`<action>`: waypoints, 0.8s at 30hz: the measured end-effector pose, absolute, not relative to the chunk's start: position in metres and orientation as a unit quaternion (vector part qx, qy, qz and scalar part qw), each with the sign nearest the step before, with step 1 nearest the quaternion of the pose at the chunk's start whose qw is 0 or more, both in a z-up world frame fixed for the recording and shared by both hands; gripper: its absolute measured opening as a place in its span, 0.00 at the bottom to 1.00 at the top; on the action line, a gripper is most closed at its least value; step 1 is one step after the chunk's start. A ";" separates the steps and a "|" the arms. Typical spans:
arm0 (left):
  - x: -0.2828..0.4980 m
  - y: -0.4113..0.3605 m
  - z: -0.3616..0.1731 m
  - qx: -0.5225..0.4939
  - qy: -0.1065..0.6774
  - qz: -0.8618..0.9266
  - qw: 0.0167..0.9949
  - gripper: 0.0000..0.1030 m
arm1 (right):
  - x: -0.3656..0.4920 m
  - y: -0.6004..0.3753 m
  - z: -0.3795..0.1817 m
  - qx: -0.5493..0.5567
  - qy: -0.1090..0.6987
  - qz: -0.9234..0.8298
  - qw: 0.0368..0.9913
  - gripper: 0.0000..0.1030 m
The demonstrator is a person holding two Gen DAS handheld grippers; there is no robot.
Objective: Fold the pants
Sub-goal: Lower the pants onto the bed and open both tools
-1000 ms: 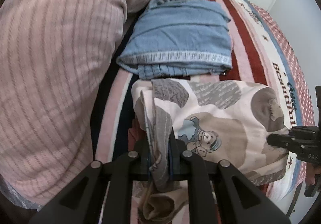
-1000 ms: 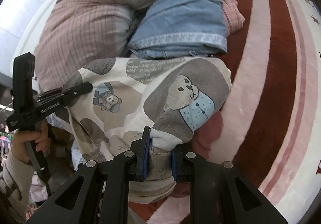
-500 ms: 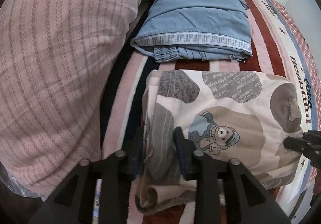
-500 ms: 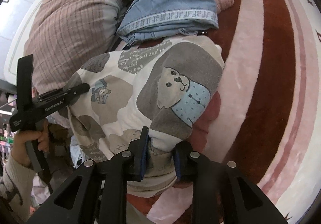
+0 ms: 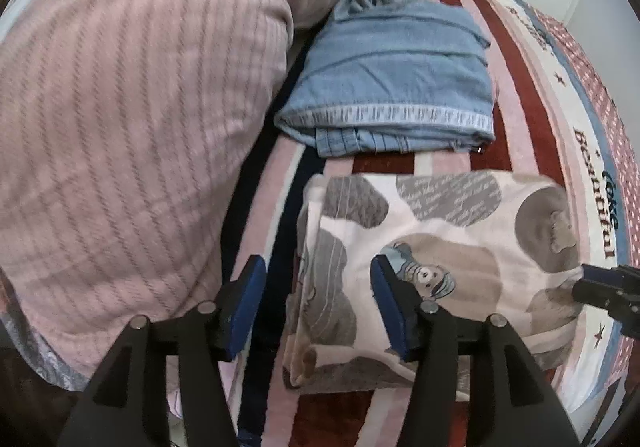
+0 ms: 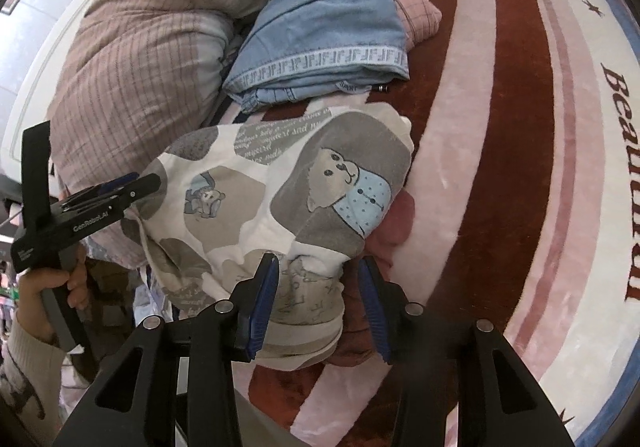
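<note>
Both grippers, left gripper [image 5: 318, 303] and right gripper [image 6: 318, 301], stood unclenched astride the folded pants' [image 5: 440, 243] near corners, bed's [image 6: 500, 127] near edge.

Soft matt cloth on the bear-print pants [image 5: 440, 247], brushed and slightly fuzzy, folded thick. At twelve o'clock from them, the blue denim garment [image 5: 392, 79] shows a coarser weave with a woven patterned band along its edge. The bedspread [image 6: 520, 167] underneath is plush, velvety pile with a faint sheen. At nine o'clock, the pink quilt [image 5: 120, 127] is ribbed, puffy fabric. The left gripper [image 5: 316, 303] is matt black plastic with blue ridged rubbery pads and small shiny metal pins; the right gripper [image 6: 320, 299] has the same finish.
</note>
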State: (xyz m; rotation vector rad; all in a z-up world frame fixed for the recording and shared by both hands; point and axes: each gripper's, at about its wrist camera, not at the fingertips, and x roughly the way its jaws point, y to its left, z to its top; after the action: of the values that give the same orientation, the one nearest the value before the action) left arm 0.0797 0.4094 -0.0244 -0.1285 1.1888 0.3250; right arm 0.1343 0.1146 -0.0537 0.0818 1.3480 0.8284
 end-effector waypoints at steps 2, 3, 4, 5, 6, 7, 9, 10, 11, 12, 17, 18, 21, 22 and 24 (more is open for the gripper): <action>0.079 0.406 -0.015 -0.061 0.547 0.155 0.820 0.53 | 0.133 0.111 -0.048 0.038 0.600 0.374 0.706 0.38; 0.079 0.404 -0.010 -0.059 0.543 0.157 0.823 0.54 | 0.133 0.108 -0.043 0.038 0.595 0.374 0.710 0.38; 0.079 0.401 -0.004 -0.058 0.538 0.158 0.826 0.54 | 0.133 0.105 -0.040 0.039 0.592 0.375 0.713 0.39; 0.080 0.397 0.001 -0.056 0.534 0.158 0.829 0.55 | 0.133 0.103 -0.037 0.039 0.588 0.375 0.715 0.40; 0.080 0.394 0.006 -0.054 0.530 0.158 0.831 0.55 | 0.132 0.098 -0.033 0.038 0.583 0.375 0.719 0.42; 0.081 0.389 0.012 -0.053 0.526 0.158 0.834 0.56 | 0.133 0.095 -0.031 0.038 0.580 0.375 0.722 0.44; 0.084 0.379 0.021 -0.049 0.517 0.155 0.841 0.58 | 0.133 0.087 -0.027 0.038 0.573 0.373 0.729 0.47; 0.085 0.373 0.025 -0.049 0.511 0.153 0.845 0.60 | 0.132 0.080 -0.024 0.040 0.570 0.369 0.733 0.50; 0.087 0.366 0.029 -0.048 0.505 0.150 0.849 0.61 | 0.132 0.073 -0.022 0.044 0.568 0.366 0.736 0.52; 0.090 0.358 0.033 -0.045 0.498 0.147 0.853 0.61 | 0.131 0.069 -0.020 0.047 0.566 0.365 0.738 0.56; 0.102 0.318 0.046 -0.043 0.475 0.131 0.869 0.66 | 0.124 0.034 -0.012 0.045 0.548 0.354 0.757 0.67; 0.104 0.310 0.048 -0.042 0.469 0.127 0.873 0.68 | 0.124 0.027 -0.011 0.039 0.543 0.351 0.762 0.69; 0.107 0.278 0.057 -0.036 0.442 0.115 0.889 0.73 | 0.122 0.003 -0.006 0.021 0.523 0.339 0.782 0.74; 0.108 0.264 0.059 -0.034 0.433 0.112 0.894 0.74 | 0.122 -0.008 -0.004 0.020 0.512 0.336 0.791 0.76; 0.106 0.246 0.062 -0.033 0.421 0.112 0.899 0.74 | 0.122 -0.025 0.001 0.017 0.492 0.331 0.805 0.80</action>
State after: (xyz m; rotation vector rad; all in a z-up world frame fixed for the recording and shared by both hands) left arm 0.1059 0.2464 0.0617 -0.0682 0.8724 0.2323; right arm 0.1219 -0.0248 0.0012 0.0354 1.0537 0.7094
